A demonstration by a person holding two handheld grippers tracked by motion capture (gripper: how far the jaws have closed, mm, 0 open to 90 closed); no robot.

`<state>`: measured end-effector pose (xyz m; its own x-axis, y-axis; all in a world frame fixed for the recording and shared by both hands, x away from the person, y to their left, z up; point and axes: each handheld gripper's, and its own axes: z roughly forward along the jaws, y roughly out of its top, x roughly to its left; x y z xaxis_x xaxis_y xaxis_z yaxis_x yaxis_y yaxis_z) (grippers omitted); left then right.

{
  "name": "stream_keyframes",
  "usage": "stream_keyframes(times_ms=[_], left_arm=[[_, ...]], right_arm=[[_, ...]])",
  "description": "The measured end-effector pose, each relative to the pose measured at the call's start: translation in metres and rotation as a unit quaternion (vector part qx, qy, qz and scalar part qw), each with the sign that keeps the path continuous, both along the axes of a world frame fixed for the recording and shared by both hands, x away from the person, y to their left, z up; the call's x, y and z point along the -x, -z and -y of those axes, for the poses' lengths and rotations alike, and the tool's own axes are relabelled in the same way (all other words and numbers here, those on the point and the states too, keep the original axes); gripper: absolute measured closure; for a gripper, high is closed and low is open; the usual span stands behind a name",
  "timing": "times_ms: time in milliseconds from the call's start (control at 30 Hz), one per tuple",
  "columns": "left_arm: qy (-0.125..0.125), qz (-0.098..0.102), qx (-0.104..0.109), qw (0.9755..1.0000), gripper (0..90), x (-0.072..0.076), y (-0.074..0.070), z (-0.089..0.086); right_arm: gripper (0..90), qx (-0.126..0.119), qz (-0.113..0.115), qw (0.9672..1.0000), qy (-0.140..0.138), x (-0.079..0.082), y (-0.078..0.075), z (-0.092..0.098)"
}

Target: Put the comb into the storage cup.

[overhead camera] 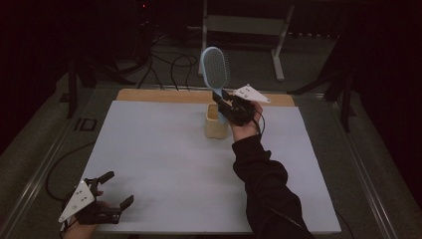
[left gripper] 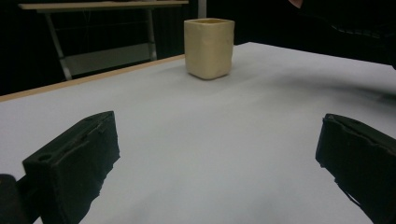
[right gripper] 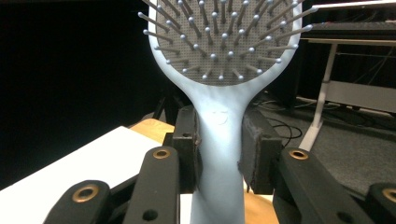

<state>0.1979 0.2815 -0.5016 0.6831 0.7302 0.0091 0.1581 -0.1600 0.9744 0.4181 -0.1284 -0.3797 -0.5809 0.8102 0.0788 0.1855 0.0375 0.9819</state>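
Left gripper [overhead camera: 113, 195] near-left on the white table [overhead camera: 164, 164], jaws wide, nothing held; its view shows the cream cup's [left gripper: 208, 46] open rim, right gripper view shows both pads clamping the blue hairbrush [right gripper: 219, 121] handle, right gripper [overhead camera: 225, 104] far-center above the cup.

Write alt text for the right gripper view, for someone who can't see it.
A pale blue hairbrush stands upright, its handle clamped between the two black jaws of the right tool, its bristled head at the top of the frame. Below left lies the corner of a white table; behind are a dark room, floor cables and a table frame.
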Motion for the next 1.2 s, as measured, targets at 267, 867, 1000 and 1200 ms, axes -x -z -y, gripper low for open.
stream_keyframes(times_ms=[267,867,1000,1200], left_arm=[[0.001,-0.001,0.001,1.0000,0.0,0.000,0.000,-0.001],[-0.001,-0.002,0.007,1.0000,0.0,0.000,0.000,-0.002],[0.001,-0.003,0.007,1.0000,0.0,0.001,0.000,-0.002],[0.001,-0.002,0.009,1.0000,0.0,0.001,0.000,-0.003]], right_arm=[[70.1,-0.005,-0.006,1.0000,0.005,-0.013,0.005,-0.001],[70.1,0.003,0.001,0.9999,0.012,-0.032,0.002,-0.008],[70.1,0.001,0.002,0.9999,0.017,-0.037,0.000,-0.009],[70.1,0.002,0.004,0.9998,0.021,-0.041,-0.002,-0.010]])
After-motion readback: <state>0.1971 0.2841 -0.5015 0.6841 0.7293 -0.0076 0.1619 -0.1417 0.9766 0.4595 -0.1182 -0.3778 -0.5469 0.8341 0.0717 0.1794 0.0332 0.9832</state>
